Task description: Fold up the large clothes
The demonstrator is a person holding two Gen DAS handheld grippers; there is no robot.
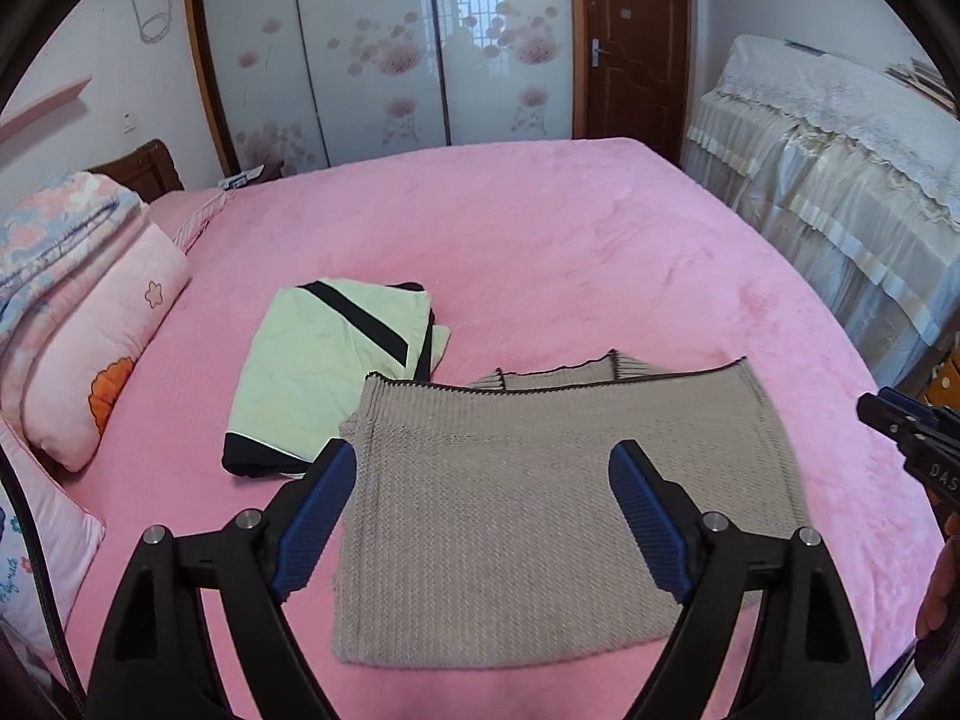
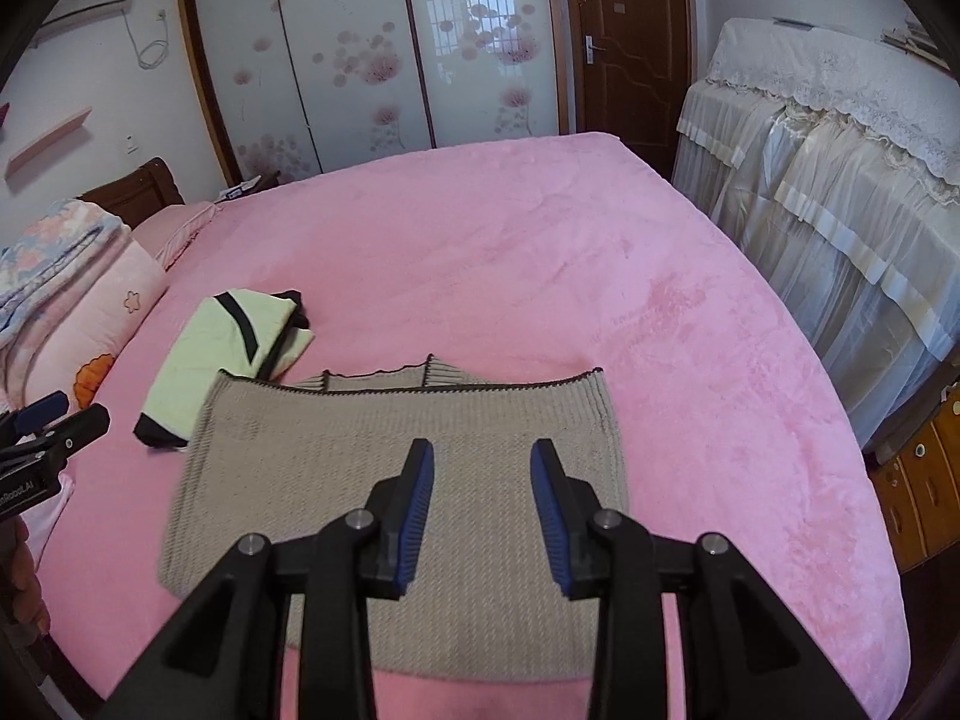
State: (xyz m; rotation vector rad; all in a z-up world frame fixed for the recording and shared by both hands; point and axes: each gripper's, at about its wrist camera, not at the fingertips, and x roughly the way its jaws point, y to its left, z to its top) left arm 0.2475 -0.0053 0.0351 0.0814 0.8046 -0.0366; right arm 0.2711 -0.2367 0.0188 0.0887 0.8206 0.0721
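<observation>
A beige knit sweater [image 1: 540, 510] lies folded into a rectangle on the pink bed; it also shows in the right wrist view [image 2: 396, 456]. My left gripper [image 1: 483, 462] is open and empty, held above the sweater's near half. My right gripper [image 2: 482, 456] is open and empty, also above the sweater. The right gripper shows at the right edge of the left wrist view [image 1: 900, 420]; the left gripper shows at the left edge of the right wrist view [image 2: 54, 420]. A folded pale green and black garment [image 1: 336, 372] lies to the left of the sweater, touching its far left corner.
Folded quilts and a pink pillow [image 1: 102, 330] are stacked at the bed's left side. A lace-covered piece of furniture [image 1: 840, 180] stands along the right. Sliding wardrobe doors [image 1: 384, 48] and a brown door [image 1: 636, 42] are behind the bed [image 1: 540, 240].
</observation>
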